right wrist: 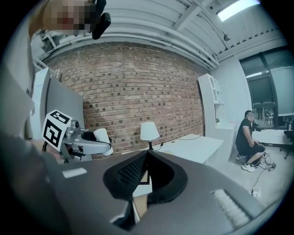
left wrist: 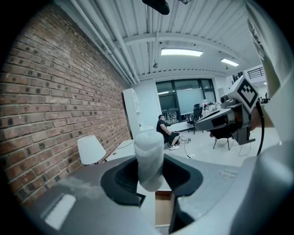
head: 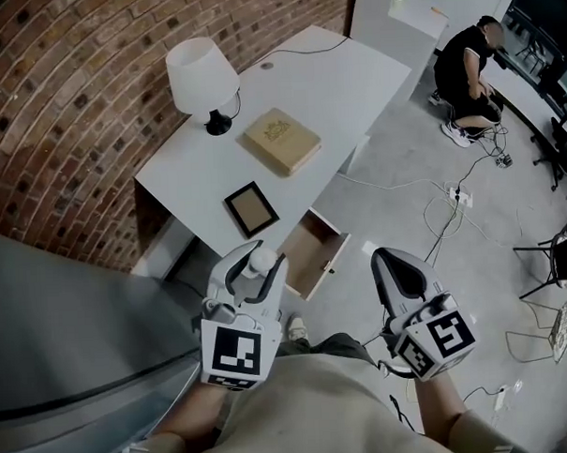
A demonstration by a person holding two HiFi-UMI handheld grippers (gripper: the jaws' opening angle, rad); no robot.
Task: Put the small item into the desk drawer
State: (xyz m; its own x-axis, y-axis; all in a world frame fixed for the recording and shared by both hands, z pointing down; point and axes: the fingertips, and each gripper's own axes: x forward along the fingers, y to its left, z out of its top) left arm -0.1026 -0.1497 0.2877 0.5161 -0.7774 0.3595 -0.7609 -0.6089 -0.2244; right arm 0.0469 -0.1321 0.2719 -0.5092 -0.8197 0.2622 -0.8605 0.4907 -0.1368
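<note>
My left gripper (head: 259, 261) is shut on a small white cylinder (head: 262, 259), held upright between its pads in the air in front of the desk. In the left gripper view the cylinder (left wrist: 149, 158) stands between the dark pads, with the open wooden drawer (left wrist: 163, 209) seen below it. The drawer (head: 310, 254) is pulled out from the front of the white desk (head: 352, 77), just beyond the left gripper. My right gripper (head: 388, 260) hovers to the drawer's right, its jaws shut (right wrist: 147, 155) on nothing.
On the desk stand a white lamp (head: 203, 76), a flat wooden box (head: 281, 140) and a dark picture frame (head: 251, 208). A brick wall (head: 63, 108) runs behind it. A person (head: 468, 67) crouches at the far right among cables (head: 451, 204) on the floor.
</note>
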